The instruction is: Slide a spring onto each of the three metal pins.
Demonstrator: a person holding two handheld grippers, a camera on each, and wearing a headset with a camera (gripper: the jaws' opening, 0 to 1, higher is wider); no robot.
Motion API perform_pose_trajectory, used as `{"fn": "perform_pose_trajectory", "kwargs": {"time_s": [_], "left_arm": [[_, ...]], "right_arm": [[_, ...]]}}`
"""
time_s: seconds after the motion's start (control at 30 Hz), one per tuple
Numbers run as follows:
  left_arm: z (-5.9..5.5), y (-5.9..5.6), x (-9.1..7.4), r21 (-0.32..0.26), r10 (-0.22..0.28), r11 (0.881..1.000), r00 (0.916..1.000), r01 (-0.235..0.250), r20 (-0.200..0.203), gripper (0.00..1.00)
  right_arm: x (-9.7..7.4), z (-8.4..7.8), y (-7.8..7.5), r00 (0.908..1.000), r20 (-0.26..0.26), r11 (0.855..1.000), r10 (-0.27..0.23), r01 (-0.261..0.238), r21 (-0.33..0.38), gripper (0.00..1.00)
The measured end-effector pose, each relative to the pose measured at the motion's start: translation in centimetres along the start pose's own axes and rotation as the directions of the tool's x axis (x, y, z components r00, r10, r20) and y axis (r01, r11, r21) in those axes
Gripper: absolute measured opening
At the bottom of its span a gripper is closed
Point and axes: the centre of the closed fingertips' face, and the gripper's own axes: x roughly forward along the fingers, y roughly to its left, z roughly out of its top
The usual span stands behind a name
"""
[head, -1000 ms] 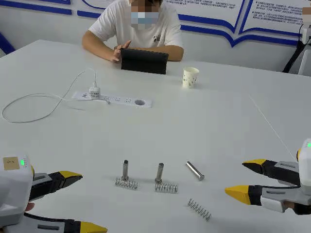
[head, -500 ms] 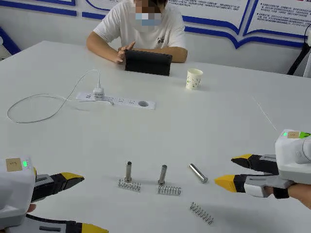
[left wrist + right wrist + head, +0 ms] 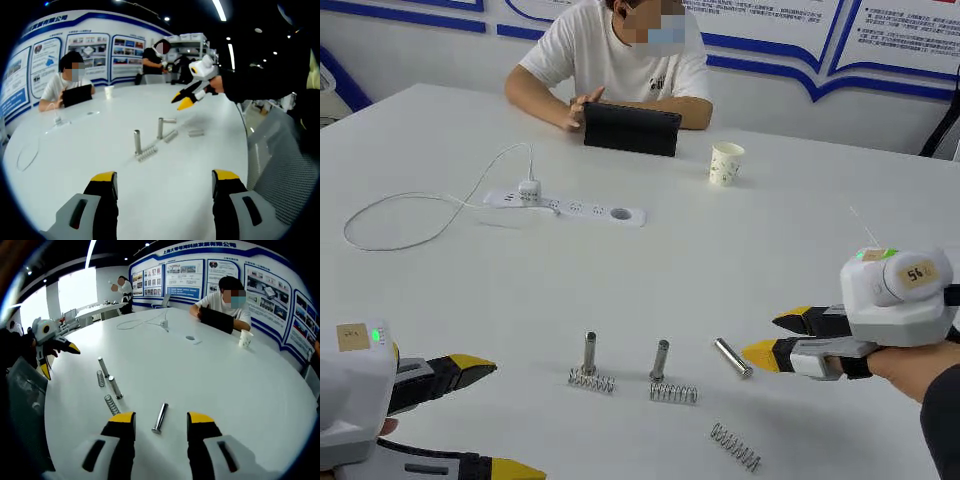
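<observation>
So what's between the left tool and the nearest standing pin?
Bare table, as the left gripper view shows; a spring lies beside that pin.

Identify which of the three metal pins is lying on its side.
The rightmost pin, just ahead of the right gripper; the left pin and middle pin stand upright.

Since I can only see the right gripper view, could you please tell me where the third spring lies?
Observer: In the head view the third spring lies loose on the table, on the near side of the lying pin and apart from it.
Operator: Thank you. Are the other two pins standing or lying?
Observer: Standing. In the head view the left pin and the middle pin are upright, with the left spring and the middle spring lying flat at their feet.
</observation>
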Motion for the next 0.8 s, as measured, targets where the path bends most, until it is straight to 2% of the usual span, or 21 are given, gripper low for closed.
{"fn": "perform_pose_trajectory", "kwargs": {"time_s": [0.53,0.8], "left_arm": [[-0.1,0.2,0.0,-0.003,0.004,1.000,1.0000,-0.004,0.000,0.77],[-0.1,0.3,-0.1,-0.007,0.005,1.000,1.0000,-0.005,0.002,0.77]], "right_arm": [[3.1,-0.1,-0.4,0.9958,-0.088,1.000,-0.024,0.024,0.001,0.31],[4.4,-0.4,-0.6,0.9879,-0.150,0.999,-0.041,0.041,-0.007,0.26]]}}
